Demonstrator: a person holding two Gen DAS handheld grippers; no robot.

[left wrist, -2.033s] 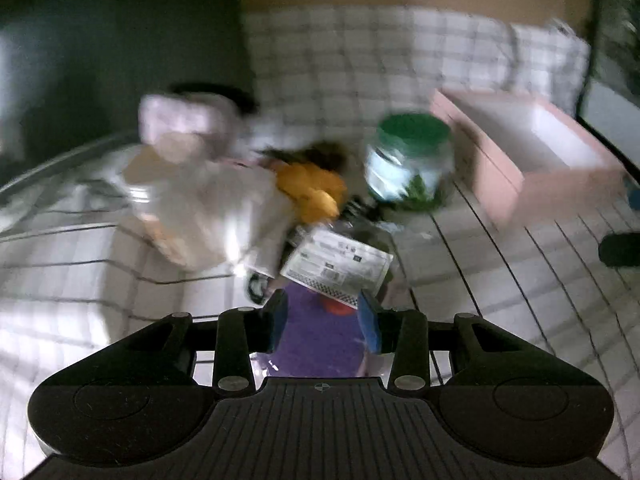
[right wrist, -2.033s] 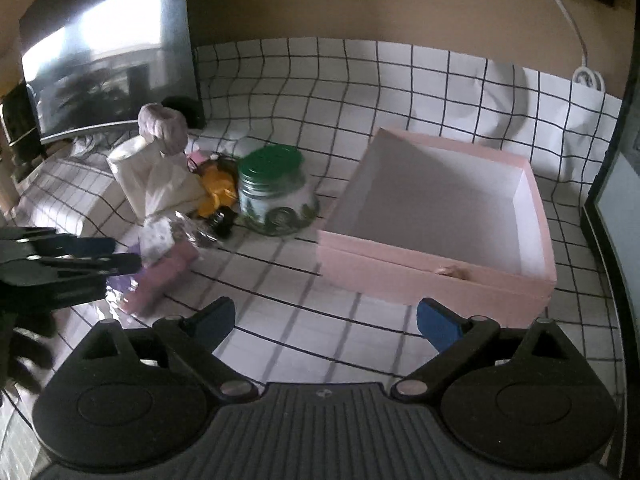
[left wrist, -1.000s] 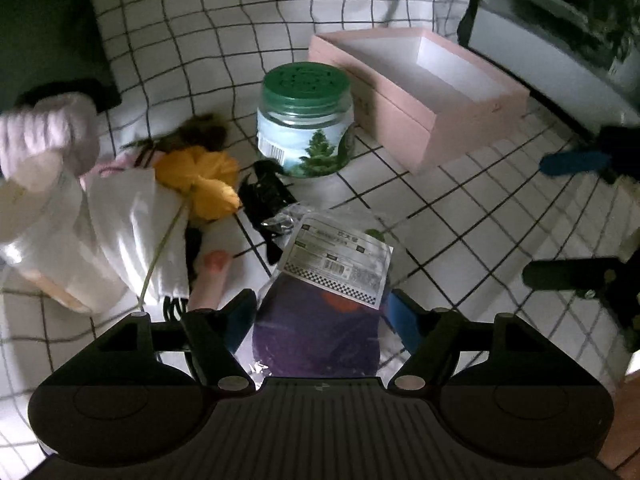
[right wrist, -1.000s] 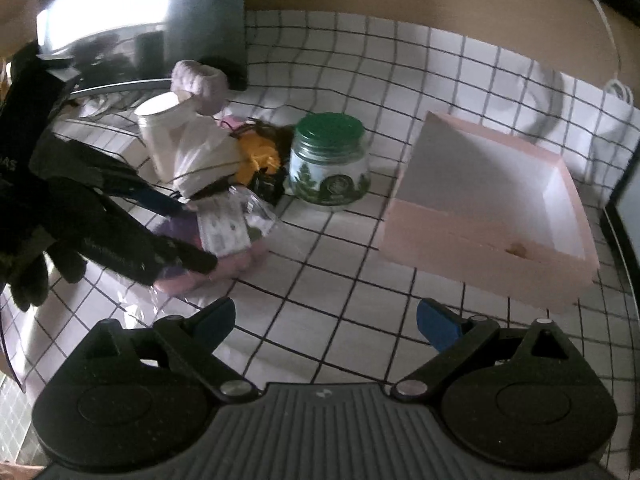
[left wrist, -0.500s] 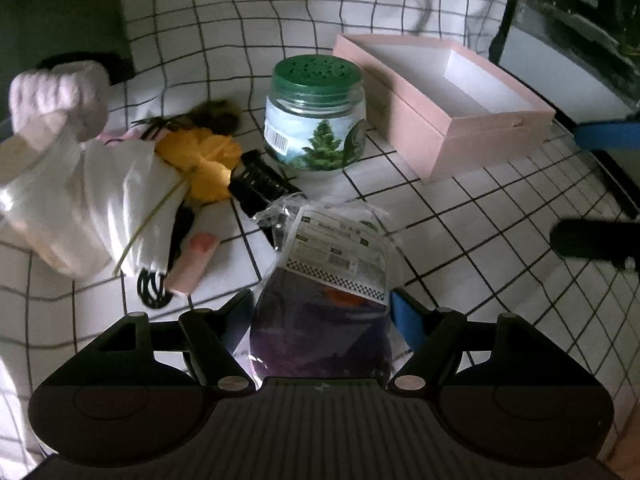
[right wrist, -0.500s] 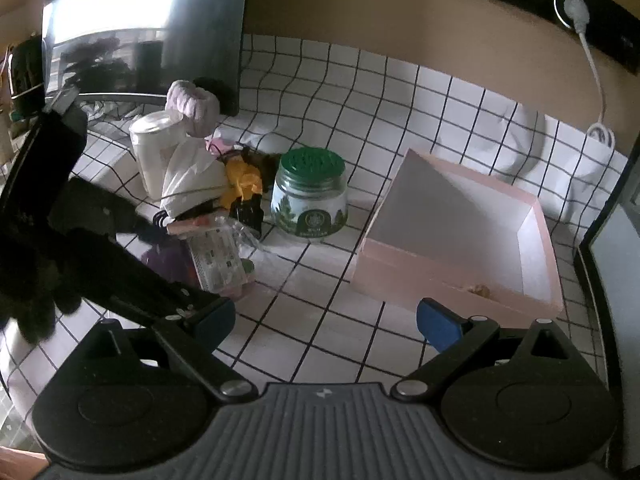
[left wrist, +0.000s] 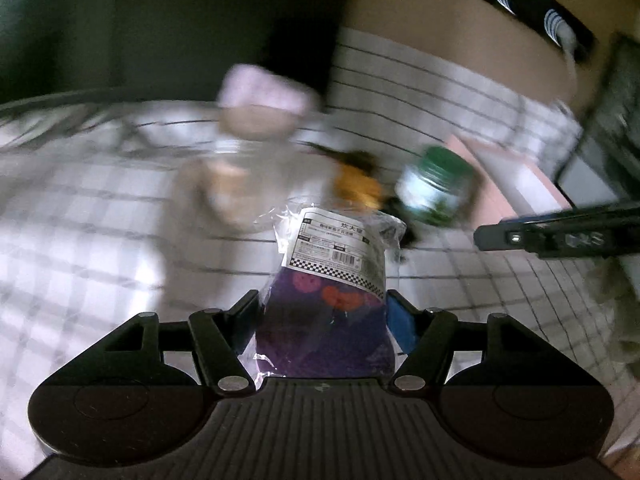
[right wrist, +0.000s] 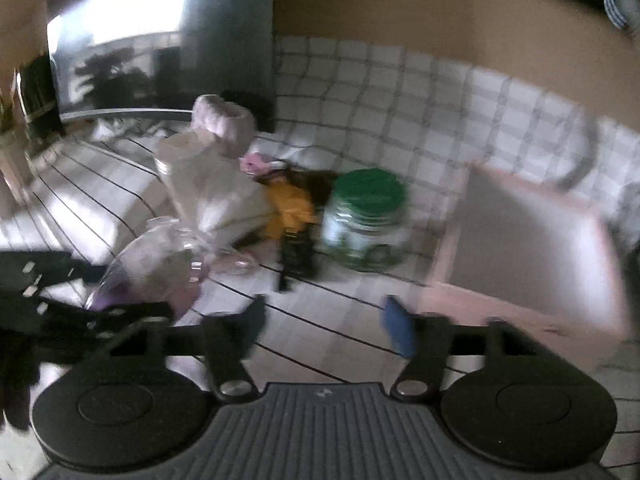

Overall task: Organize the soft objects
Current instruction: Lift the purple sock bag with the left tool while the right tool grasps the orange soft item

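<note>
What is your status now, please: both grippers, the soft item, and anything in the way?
Left gripper closing on purple packet, lifted. Right gripper closing, empty. Pink box open; green-lidded jar beside it.

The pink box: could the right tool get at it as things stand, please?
Probably yes. The right tool holds nothing, and only bare checked cloth lies between it and the open pink box to its right. The green-lidded jar stands off to the left of that path.

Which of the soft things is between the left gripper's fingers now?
The purple item in the clear labelled bag; the pink fluffy one and the yellow one lie farther off.
</note>
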